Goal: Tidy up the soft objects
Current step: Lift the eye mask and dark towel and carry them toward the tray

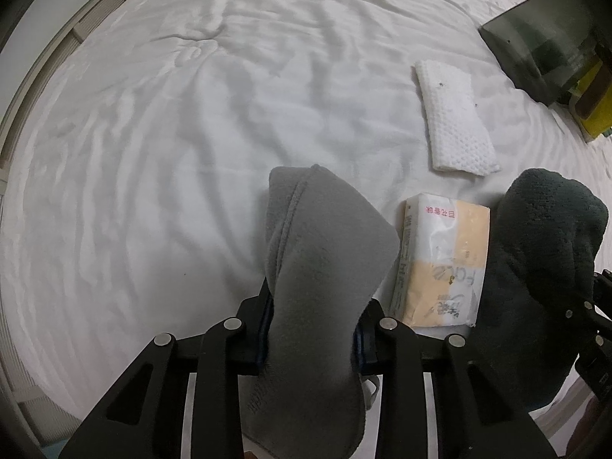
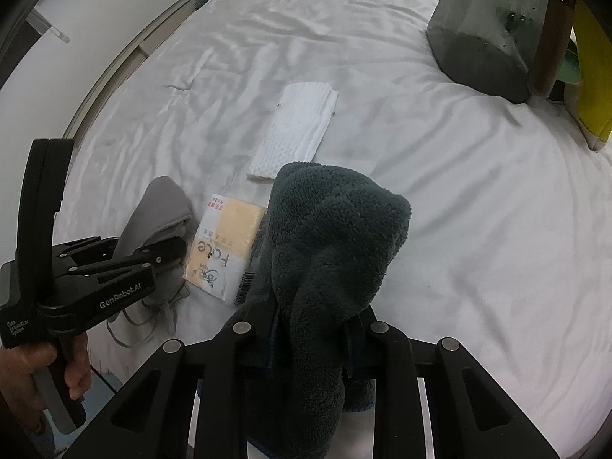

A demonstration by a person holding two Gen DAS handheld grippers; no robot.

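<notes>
Pinching both cloths at once, the left gripper (image 1: 313,344) is clamped on the grey cloth (image 1: 317,252) and the right gripper (image 2: 310,336) on the dark towel (image 2: 329,237), likely to lift them off the bed (image 1: 153,134) for sorting, either side of the tissue pack (image 1: 443,264).

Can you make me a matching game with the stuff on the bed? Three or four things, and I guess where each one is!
Things:
1. light grey cloth
2. dark fluffy towel
3. tissue pack
4. white folded cloth

Places:
A. lying flat on the sheet between the two grippers
B. pinched in the right gripper
C. lying alone, farther up the bed
D. pinched in the left gripper

Pairs: 1-D, 2-B, 3-A, 4-C
</notes>
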